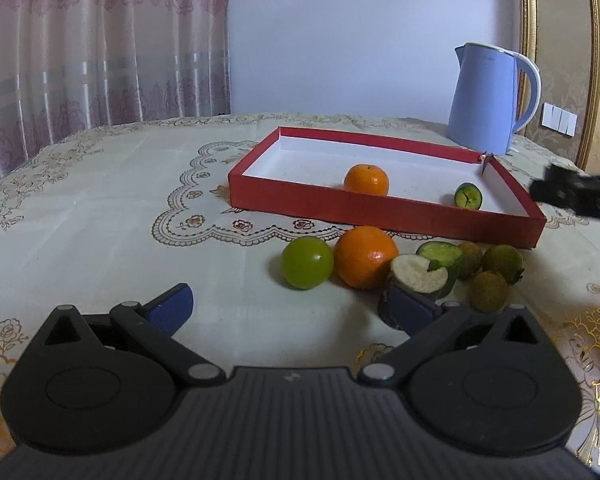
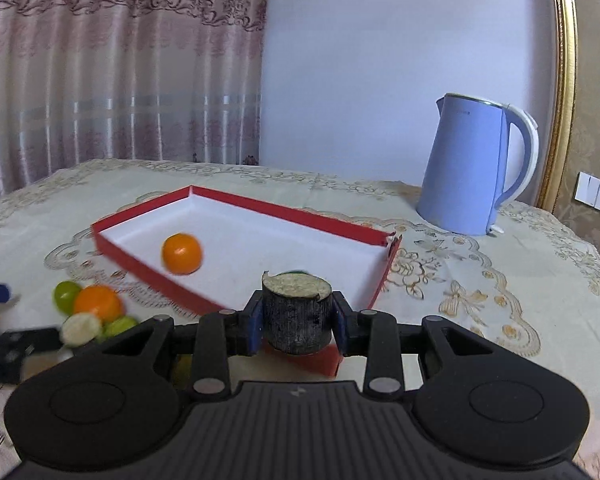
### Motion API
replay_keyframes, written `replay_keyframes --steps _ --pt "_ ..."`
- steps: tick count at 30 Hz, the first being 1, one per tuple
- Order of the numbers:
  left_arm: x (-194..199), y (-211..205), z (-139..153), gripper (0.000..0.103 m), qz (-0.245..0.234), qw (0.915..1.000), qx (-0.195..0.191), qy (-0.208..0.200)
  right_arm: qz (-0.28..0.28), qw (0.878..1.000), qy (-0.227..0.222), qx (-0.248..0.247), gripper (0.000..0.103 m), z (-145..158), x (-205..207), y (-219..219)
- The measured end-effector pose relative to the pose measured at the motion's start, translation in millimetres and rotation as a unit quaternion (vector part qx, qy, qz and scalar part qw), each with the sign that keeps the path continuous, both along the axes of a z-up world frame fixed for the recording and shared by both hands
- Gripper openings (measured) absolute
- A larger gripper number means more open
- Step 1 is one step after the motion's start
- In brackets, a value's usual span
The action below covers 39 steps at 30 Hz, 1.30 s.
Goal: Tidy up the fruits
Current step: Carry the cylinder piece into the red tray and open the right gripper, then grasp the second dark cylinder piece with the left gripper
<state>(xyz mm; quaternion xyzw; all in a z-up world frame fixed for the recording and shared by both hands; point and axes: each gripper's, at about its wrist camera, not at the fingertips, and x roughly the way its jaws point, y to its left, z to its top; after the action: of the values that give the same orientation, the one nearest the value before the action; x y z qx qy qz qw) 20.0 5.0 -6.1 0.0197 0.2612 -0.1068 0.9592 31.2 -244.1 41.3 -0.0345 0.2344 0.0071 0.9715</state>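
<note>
Table (image 1: 100,200), centre of both views, under a patterned cloth; its near edge is cut off by the gripper bodies. Kettle (image 2: 472,168), upper right: a dark line of lettering near its rim is too small to read. Red tray (image 1: 380,206), mid-frame, holds an orange (image 1: 367,179) and a small green fruit (image 1: 468,196); in the right wrist view that fruit is almost wholly hidden behind the held piece. Right gripper (image 2: 298,316), lower centre, is clenched on a dark-skinned cut chunk (image 2: 296,320) above the tray's near corner. Left gripper (image 1: 288,308), lower centre, stands released, empty. Loose fruits (image 1: 364,258) lie in front of the tray, right of centre; the rearmost are partly hidden, and in the right wrist view they blur at lower left.
</note>
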Motion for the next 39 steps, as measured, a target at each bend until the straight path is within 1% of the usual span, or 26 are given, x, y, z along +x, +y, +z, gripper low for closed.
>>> replay_keyframes --steps 4,7,11,14,20,23,24,26,29,31,32,35,37,39 --pt "1.6 0.7 -0.6 0.103 -0.001 1.0000 -0.004 0.005 0.014 1.000 0.008 -0.002 0.034 0.0 26.6 4.8" --pt "2.0 0.4 -1.2 0.103 0.000 1.0000 -0.001 0.004 0.036 0.999 0.026 0.004 0.034 -2.3 49.4 15.9" --pt "2.6 -0.1 -1.3 0.103 0.000 1.0000 -0.002 0.006 0.051 0.998 0.043 -0.012 0.034 -10.8 75.4 36.4" --pt "3.1 -0.4 -1.5 0.103 0.001 1.0000 -0.002 0.007 0.051 0.996 0.068 -0.018 0.034 -18.9 93.6 45.6" --pt "3.0 -0.3 -2.0 0.103 0.001 1.0000 -0.003 0.008 0.049 0.995 0.086 -0.026 0.034 -29.8 104.6 48.7" --pt "3.3 -1.1 -2.4 0.103 0.000 1.0000 -0.002 0.010 0.046 0.995 0.086 -0.019 0.034 -29.2 105.4 47.0" --pt "3.4 -1.2 -2.4 0.103 0.001 1.0000 -0.001 0.010 0.049 0.995 0.087 -0.014 0.036 -28.6 104.8 45.9" --pt "3.5 -1.1 -2.2 0.103 0.001 0.9999 -0.001 0.010 0.051 0.995 0.083 -0.005 0.040 -24.6 101.2 43.6" --pt "3.4 -1.5 -2.4 0.103 0.002 0.9999 0.001 0.011 0.047 0.997 0.055 -0.001 0.049 -11.0 79.0 36.5" --pt "3.7 -1.9 -2.6 0.103 0.003 0.9999 0.003 0.012 0.051 0.998 0.035 0.001 0.068 -1.2 54.7 29.9" --pt "4.5 -2.2 -2.6 0.103 0.003 0.9999 0.004 0.013 0.057 0.998 0.025 -0.001 0.070 2.0 40.9 26.9" --pt "5.2 -3.6 -3.1 0.103 0.004 0.9999 0.009 0.013 0.057 0.998 -0.004 -0.021 0.072 5.8 -1.5 17.2" --pt "5.1 -4.3 -3.8 0.103 0.005 0.9998 0.013 0.014 0.054 0.998 -0.011 -0.018 0.073 3.5 -21.6 10.7" --pt "4.6 -5.6 -4.1 0.103 0.007 0.9997 0.017 0.013 0.044 0.999 -0.008 -0.008 0.073 -2.2 -35.0 4.1"
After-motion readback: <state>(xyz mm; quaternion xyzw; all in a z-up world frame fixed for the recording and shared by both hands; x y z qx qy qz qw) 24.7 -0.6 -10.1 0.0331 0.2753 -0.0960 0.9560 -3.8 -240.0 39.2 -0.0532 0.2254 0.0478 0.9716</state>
